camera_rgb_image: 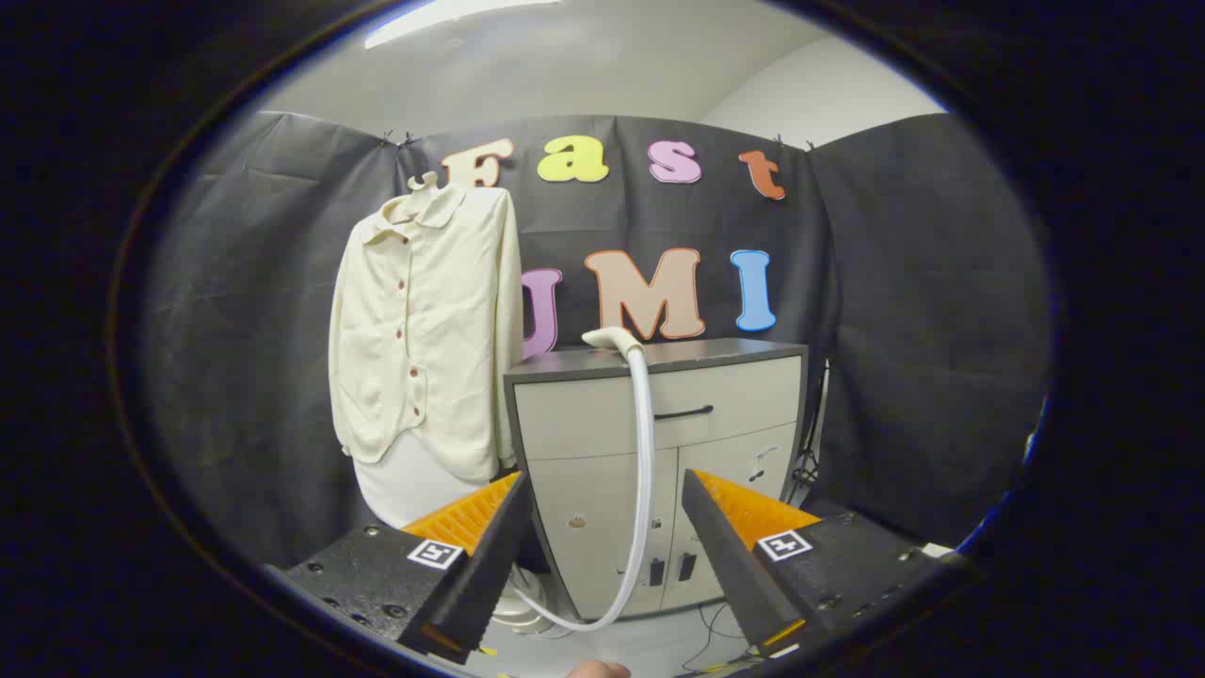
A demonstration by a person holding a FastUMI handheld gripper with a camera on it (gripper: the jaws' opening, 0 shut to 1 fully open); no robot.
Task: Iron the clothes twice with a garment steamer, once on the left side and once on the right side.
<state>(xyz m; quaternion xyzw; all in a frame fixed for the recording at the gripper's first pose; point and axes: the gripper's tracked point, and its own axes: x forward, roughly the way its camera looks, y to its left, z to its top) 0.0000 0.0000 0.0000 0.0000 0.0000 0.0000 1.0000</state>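
I hold the gripper [602, 556] level, facing the cabinet [659, 471] and well back from it. Fingers spread wide, nothing between them, touching nothing. The steamer head [610, 339] lies on the cabinet's top near its left end; its hose [644, 471] hangs down the cabinet front and curves left to a base [521, 607] on the floor. The cream shirt [424, 330] hangs just left of the cabinet.
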